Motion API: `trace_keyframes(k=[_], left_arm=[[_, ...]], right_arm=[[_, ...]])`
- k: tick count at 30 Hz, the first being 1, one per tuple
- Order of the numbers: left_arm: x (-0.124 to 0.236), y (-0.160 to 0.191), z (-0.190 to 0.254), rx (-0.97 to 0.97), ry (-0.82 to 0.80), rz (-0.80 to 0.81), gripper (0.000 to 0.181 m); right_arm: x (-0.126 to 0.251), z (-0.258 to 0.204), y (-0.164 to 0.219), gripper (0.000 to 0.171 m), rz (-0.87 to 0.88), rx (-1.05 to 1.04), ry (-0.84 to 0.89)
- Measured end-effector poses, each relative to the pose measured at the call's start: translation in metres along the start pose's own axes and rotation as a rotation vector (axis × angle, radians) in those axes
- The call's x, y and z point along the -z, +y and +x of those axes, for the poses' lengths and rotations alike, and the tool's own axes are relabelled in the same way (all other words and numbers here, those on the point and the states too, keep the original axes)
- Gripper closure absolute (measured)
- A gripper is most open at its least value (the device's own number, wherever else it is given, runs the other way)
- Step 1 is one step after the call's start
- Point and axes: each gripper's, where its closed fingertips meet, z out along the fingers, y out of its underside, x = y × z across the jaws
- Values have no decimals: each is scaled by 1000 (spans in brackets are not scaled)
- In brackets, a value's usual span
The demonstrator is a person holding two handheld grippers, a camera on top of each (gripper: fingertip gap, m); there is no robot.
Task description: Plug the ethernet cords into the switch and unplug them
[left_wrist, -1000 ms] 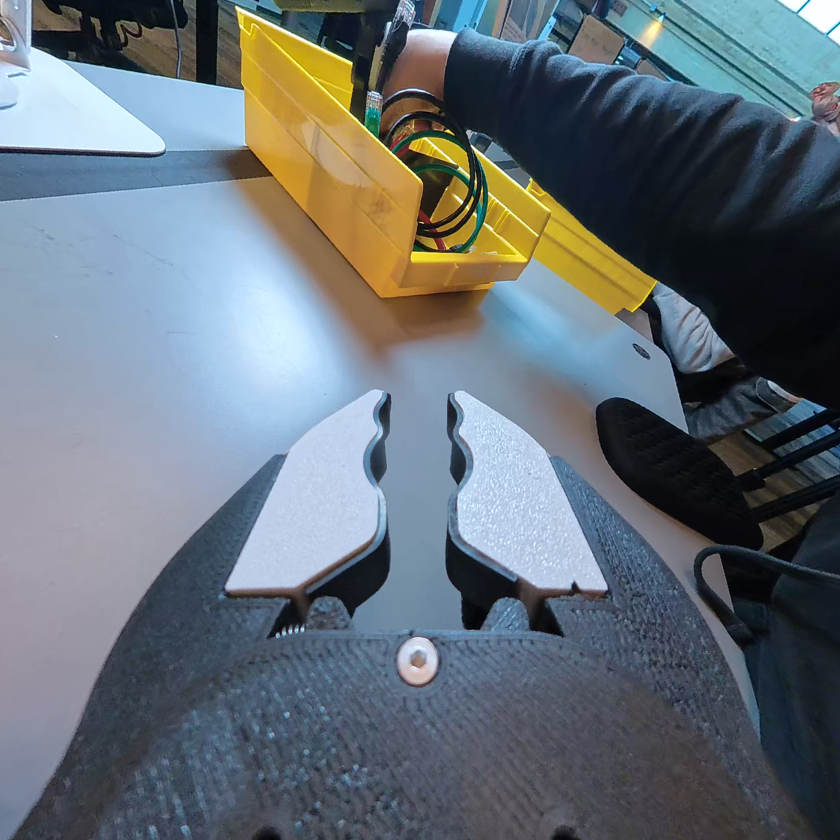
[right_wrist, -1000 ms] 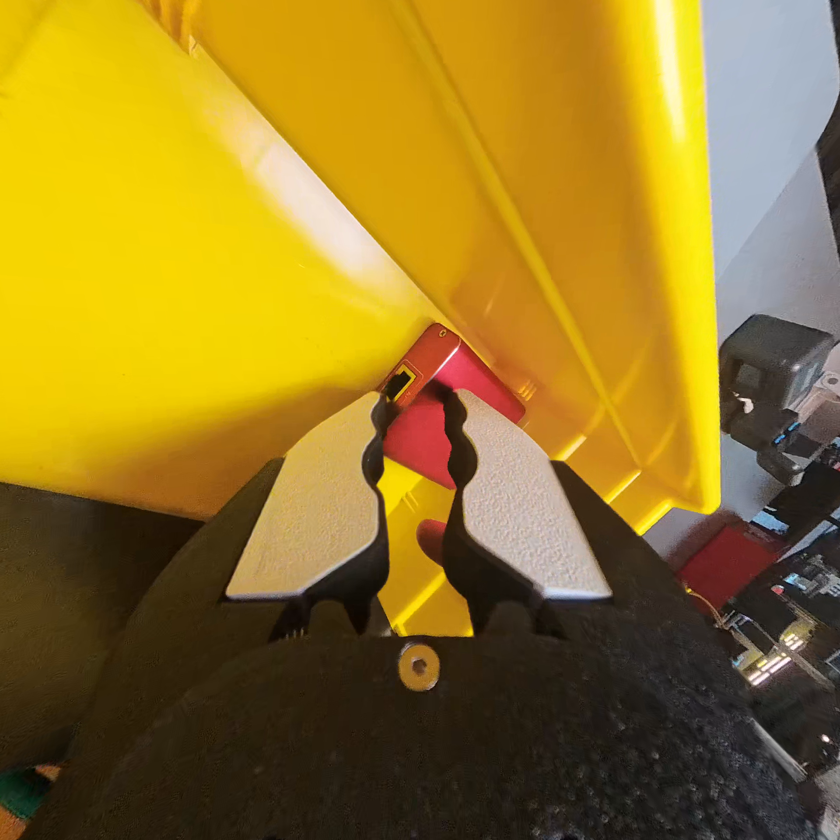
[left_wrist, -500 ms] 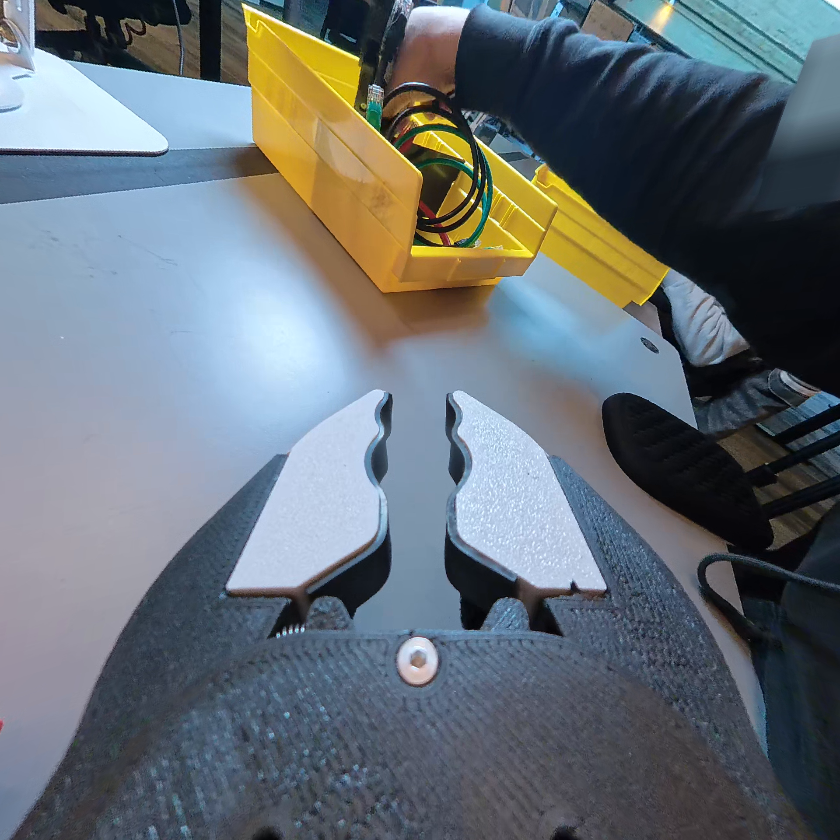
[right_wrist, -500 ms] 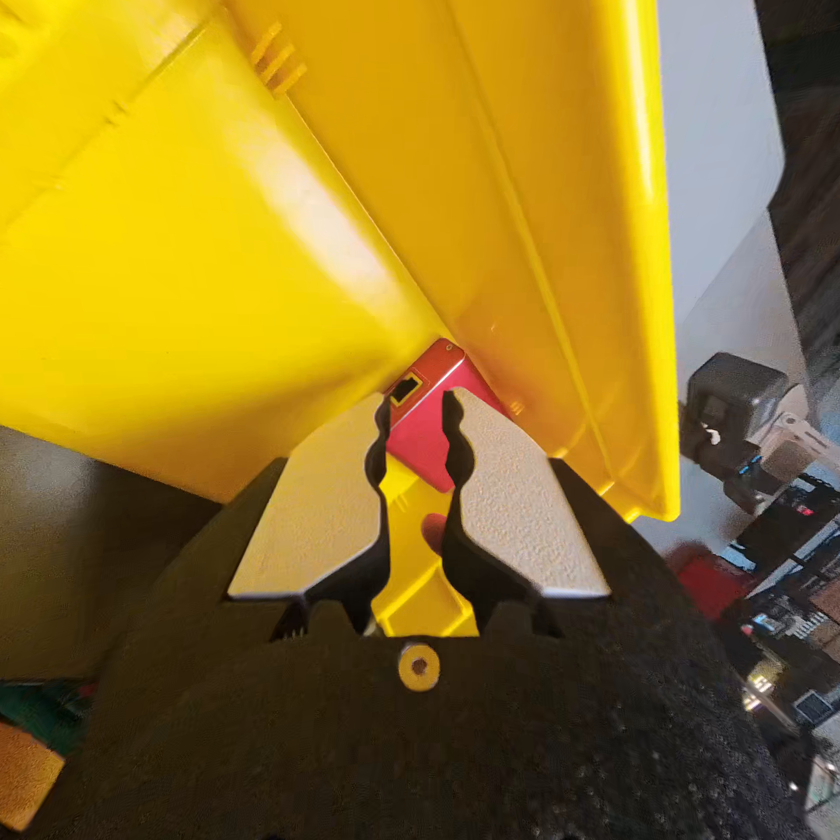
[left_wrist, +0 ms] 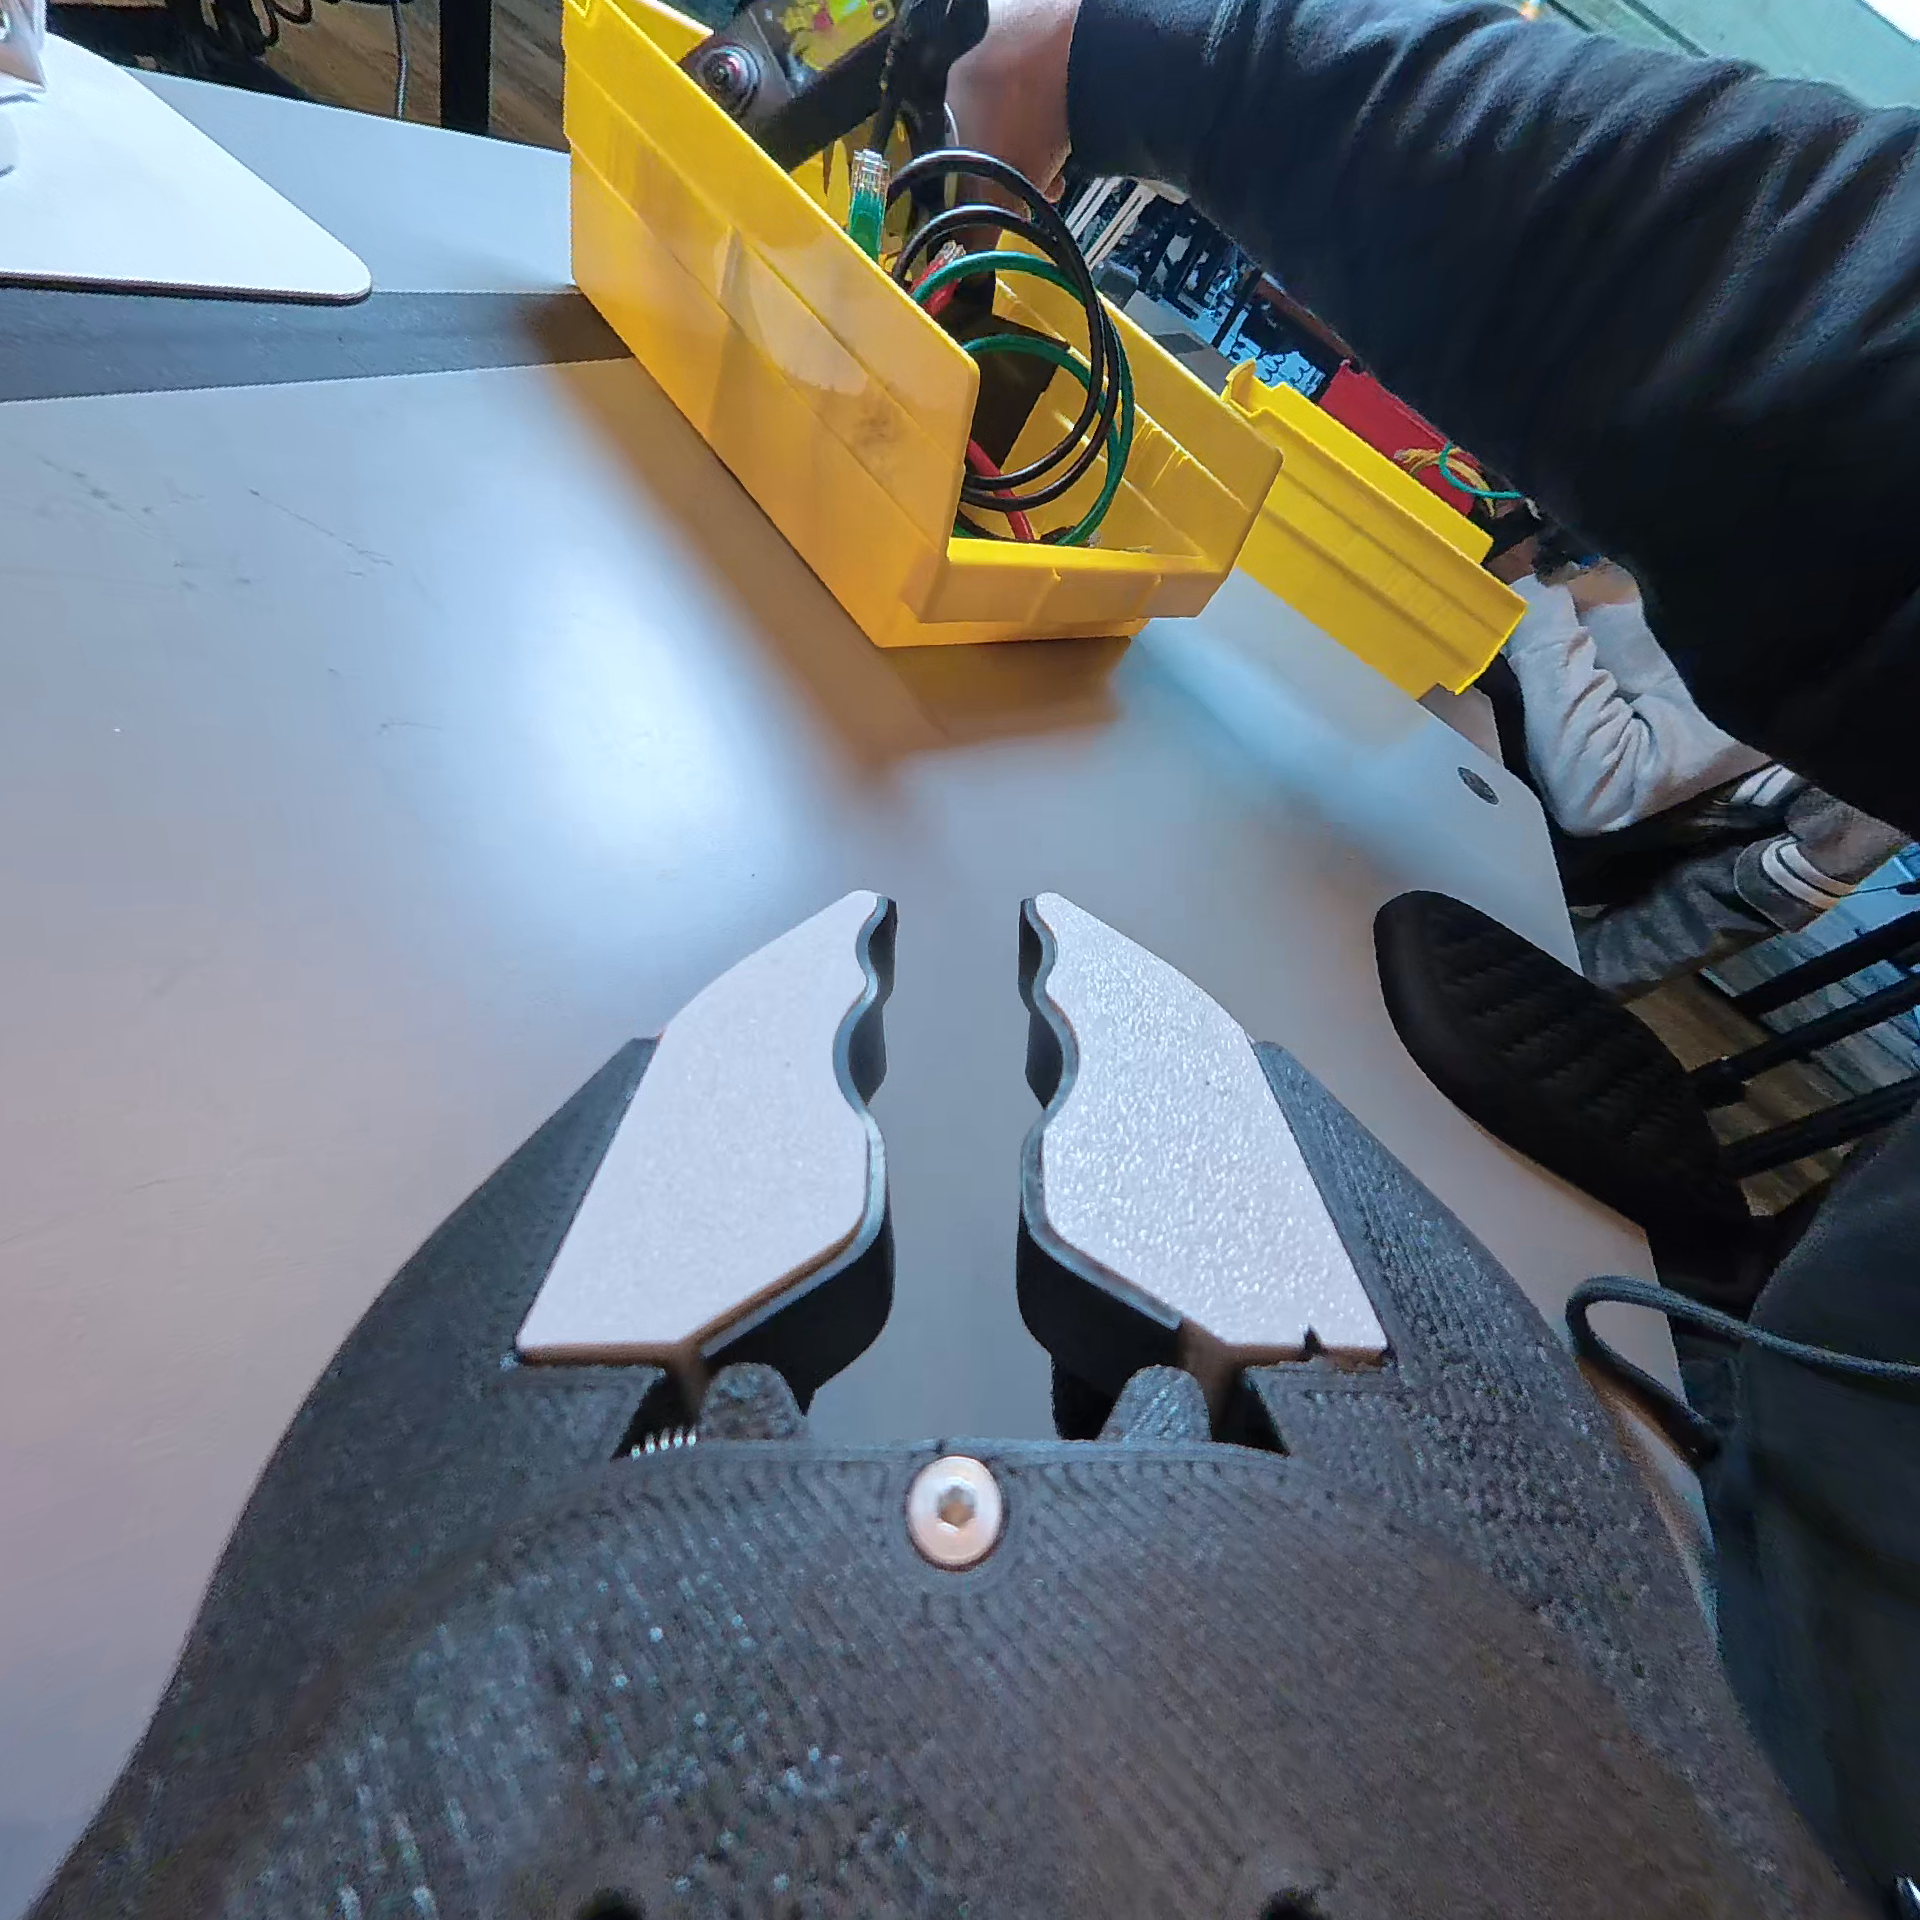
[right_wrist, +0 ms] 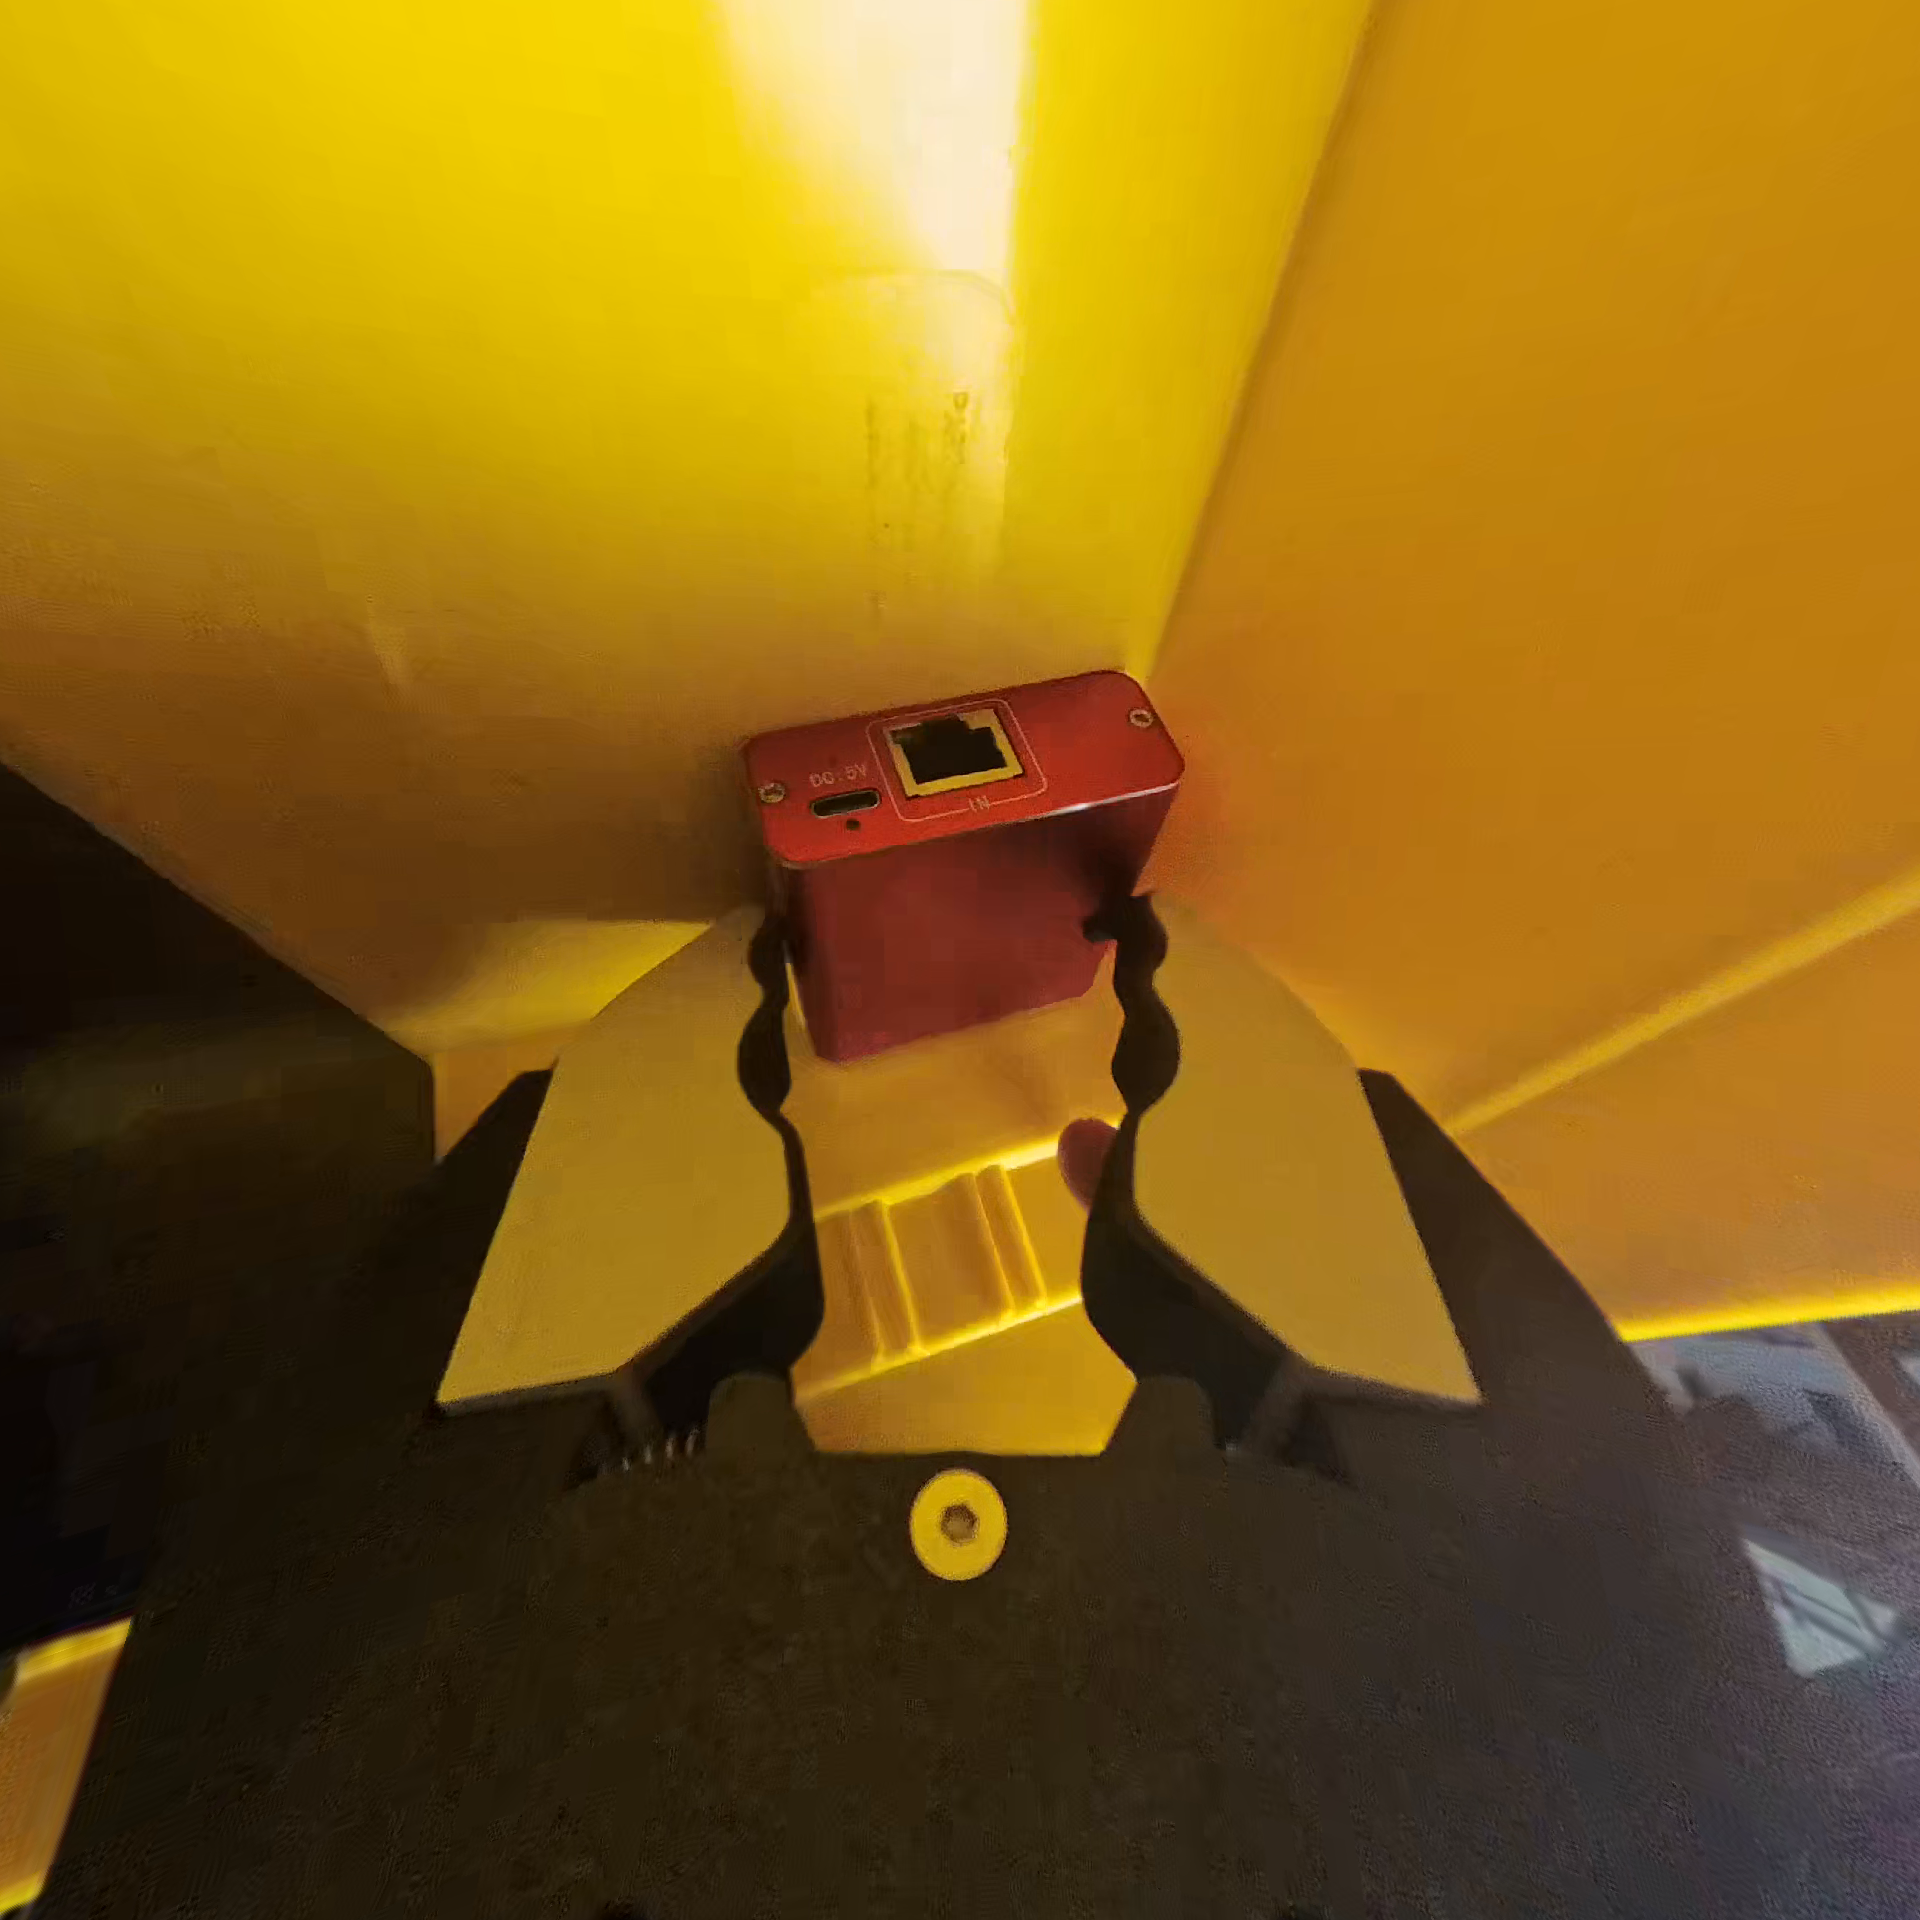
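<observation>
Right gripper (right_wrist: 951, 920), reaching down inside the glossy yellow bin (right_wrist: 520, 468), fingers spread around the boxy red metal switch (right_wrist: 951, 935). Left gripper (left_wrist: 956, 925), slightly parted and empty, rests low over the smooth grey table (left_wrist: 312, 779); coiled ethernet cords (left_wrist: 1039, 364) in bin.

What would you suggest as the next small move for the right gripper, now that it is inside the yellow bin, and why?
Probably close the right gripper on the red switch. Its open jaws already flank the switch's sides, and the switch stands on end in the corner of the yellow bin, so it must come out before cords can go in.
</observation>
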Motion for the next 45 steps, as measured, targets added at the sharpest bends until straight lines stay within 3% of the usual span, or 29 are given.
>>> trace_keyframes(k=[9,15,23,25,27,30,40,45], left_arm=[[-7,6,8,-7,37,-30,158],[-8,7,9,-20,42,-37,158],[-11,13,6,-6,58,-62,158],[-11,15,6,-1,61,-68,158],[-11,17,5,-7,58,-74,158],[-11,16,6,-5,59,-66,159],[-6,5,14,11,84,-22,160],[-4,2,16,-7,76,-12,160]], right_arm=[[3,-3,-7,110,185,4,-69],[51,-21,-64,115,527,-32,-173],[44,-16,-64,86,459,-33,-155],[38,-19,-73,89,471,-25,-172],[40,-18,-82,105,512,-42,-207],[42,-19,-73,106,443,-9,-225],[183,27,-21,106,682,-141,-163],[195,29,-11,106,666,-182,-175]])
